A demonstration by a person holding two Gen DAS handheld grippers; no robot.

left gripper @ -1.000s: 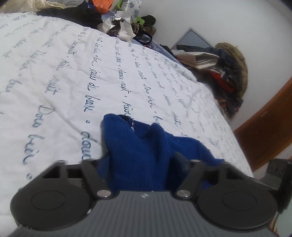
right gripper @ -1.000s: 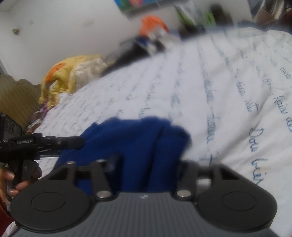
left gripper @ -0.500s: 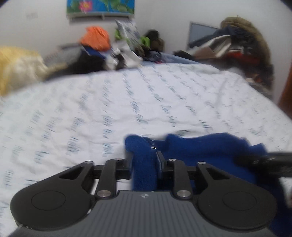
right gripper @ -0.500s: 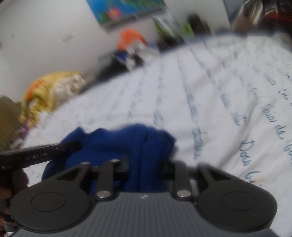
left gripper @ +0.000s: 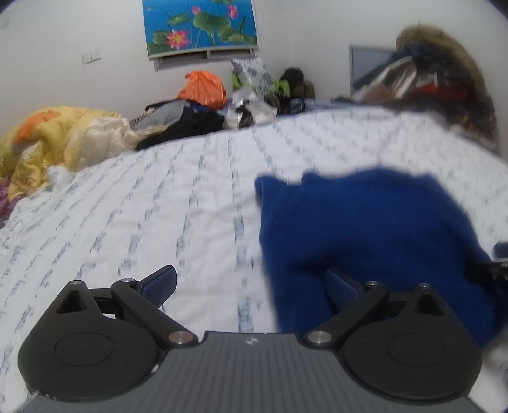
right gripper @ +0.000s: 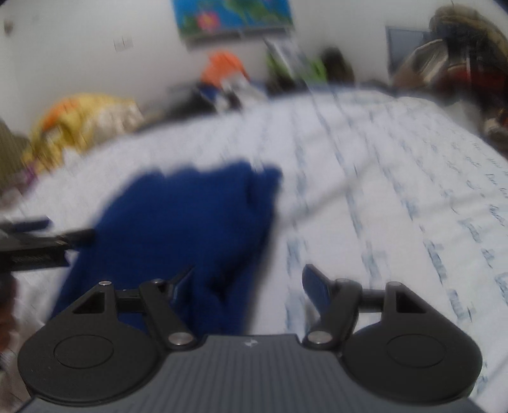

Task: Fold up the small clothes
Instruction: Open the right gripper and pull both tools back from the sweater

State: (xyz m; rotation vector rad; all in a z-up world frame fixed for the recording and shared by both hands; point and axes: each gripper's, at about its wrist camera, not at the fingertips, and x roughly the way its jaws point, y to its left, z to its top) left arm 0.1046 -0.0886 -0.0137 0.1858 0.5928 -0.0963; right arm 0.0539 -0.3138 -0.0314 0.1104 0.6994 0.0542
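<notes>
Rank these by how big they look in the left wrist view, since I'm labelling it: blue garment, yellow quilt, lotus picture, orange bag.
1. blue garment, though it is nearest the camera.
2. yellow quilt.
3. lotus picture.
4. orange bag.
The quilt runs off the frame edge, so its true extent is unsure.

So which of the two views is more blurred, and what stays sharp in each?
Right wrist view: heavy motion blur over the blue garment and bedsheet; only the camera's own gripper body looks crisp. Left wrist view: milder smear on the sheet's lettering; the lotus poster stays fairly sharp.
</notes>
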